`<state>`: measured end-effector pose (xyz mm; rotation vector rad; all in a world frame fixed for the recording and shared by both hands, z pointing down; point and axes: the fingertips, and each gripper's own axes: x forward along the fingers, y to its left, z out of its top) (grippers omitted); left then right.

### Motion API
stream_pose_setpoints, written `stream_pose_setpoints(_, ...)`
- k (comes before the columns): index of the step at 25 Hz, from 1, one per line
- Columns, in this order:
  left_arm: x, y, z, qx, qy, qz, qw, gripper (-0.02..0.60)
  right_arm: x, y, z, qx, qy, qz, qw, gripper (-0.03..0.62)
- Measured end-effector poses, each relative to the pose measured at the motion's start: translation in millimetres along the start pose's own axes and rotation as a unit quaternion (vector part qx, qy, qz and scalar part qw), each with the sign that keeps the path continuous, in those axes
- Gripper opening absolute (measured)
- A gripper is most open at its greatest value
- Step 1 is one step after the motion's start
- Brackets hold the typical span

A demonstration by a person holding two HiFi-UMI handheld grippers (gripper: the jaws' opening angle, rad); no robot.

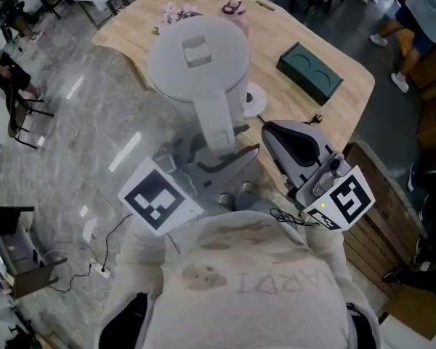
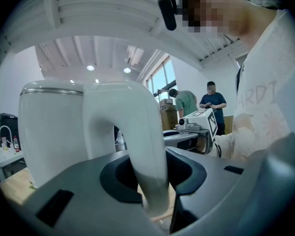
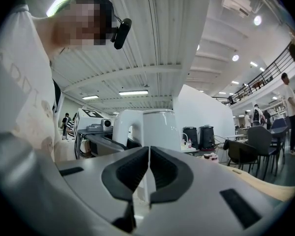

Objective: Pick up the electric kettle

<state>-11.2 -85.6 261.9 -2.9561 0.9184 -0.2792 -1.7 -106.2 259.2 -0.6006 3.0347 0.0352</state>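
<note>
The left gripper [image 2: 148, 181] clenches the smooth, curved white plastic handle [image 2: 145, 132] of the glossy white cylindrical electric kettle [image 1: 198, 57], whose body stands just ahead of its jaws. Hold firm and level: the slick handle could pivot between the pads. The right gripper [image 3: 148, 176], alongside, is closed on nothing

The electric kettle [image 1: 200, 60], clamped in the left gripper [image 2: 152, 181], is smooth white plastic with a soft sheen and a thin bright band round its top rim, metal by its look. The left gripper and the right gripper [image 3: 148, 178] are matt grey plastic with black rubbery pads [image 3: 130, 173]. The table [image 1: 334, 115] beneath them is pale smooth wood, and the floor [image 1: 73, 129] to the left of the left gripper is glossy grey stone
</note>
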Motion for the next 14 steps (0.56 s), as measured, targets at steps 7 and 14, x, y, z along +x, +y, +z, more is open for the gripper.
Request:
stream_pose_setpoints(7, -5, -3, -3, -0.012, -0.012, -0.004, 0.9998, 0.112, 2, 7, 1, -0.004, 0.000, -0.001, 1.000, 0.023)
stream_pose_setpoints(14, 21, 7, 3, -0.007, -0.008, 0.000, 0.9999, 0.112, -5, -20, 3, -0.003, 0.001, -0.001, 1.000, 0.023)
